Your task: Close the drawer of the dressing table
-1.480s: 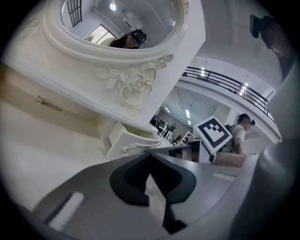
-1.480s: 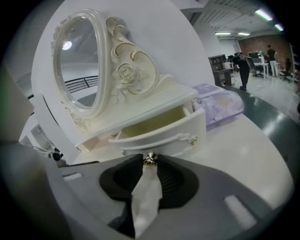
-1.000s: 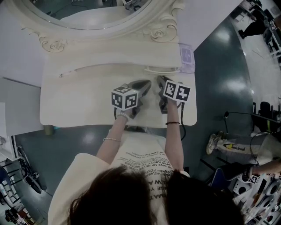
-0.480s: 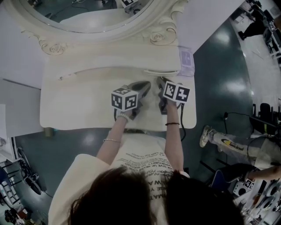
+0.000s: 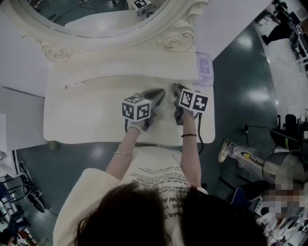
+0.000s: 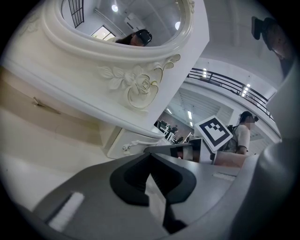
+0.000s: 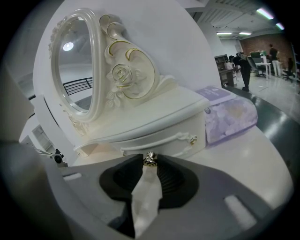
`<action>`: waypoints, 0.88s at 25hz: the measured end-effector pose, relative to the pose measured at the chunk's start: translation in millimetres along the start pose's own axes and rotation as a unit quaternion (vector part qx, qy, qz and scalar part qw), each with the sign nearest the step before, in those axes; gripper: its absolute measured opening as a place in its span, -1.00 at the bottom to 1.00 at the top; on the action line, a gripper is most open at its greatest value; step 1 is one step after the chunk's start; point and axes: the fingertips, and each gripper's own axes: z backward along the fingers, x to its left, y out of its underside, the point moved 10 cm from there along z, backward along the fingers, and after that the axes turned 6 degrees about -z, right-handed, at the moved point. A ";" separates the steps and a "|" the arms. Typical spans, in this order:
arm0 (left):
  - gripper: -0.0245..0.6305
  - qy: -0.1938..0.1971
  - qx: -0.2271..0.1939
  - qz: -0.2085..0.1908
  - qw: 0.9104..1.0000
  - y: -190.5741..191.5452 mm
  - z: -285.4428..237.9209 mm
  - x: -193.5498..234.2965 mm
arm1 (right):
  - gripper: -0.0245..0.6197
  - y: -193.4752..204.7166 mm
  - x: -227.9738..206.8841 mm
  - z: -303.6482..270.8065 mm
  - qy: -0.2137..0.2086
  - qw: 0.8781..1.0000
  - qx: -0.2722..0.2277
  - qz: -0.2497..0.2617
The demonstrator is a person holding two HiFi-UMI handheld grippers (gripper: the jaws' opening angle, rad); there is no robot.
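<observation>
The cream dressing table (image 5: 82, 115) carries an oval mirror (image 5: 96, 14) above a low drawer unit. Its right drawer front (image 7: 161, 139) lies close under the top ledge, with a small gold knob (image 7: 150, 160). My right gripper (image 7: 150, 157) is shut on that knob, its tips on either side of it; in the head view the right gripper (image 5: 175, 88) reaches in from the right. My left gripper (image 5: 161, 92) rests just left of it above the tabletop. In the left gripper view the left gripper (image 6: 150, 157) is shut with nothing between its tips.
A purple tissue box (image 7: 232, 117) stands on the table right of the drawer unit. The wearer's torso is against the table's front edge. Another person's leg (image 5: 245, 156) and chairs are on the floor at the right.
The thin white rim of the drawer front that showed by the right gripper's tips no longer shows under the ledge. Both grippers have barely moved.
</observation>
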 end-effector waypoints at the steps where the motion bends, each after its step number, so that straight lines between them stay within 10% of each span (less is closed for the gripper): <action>1: -0.93 0.000 0.000 0.000 1.000 -0.3 -0.8 0.9 | -0.61 -0.9 -0.2 -1.1 -0.001 1.000 0.000 0.000; 22: -0.93 -0.011 -0.002 0.004 1.000 -7.0 -7.5 7.6 | -0.61 -13.7 -1.6 -10.1 -0.017 1.000 0.000 0.001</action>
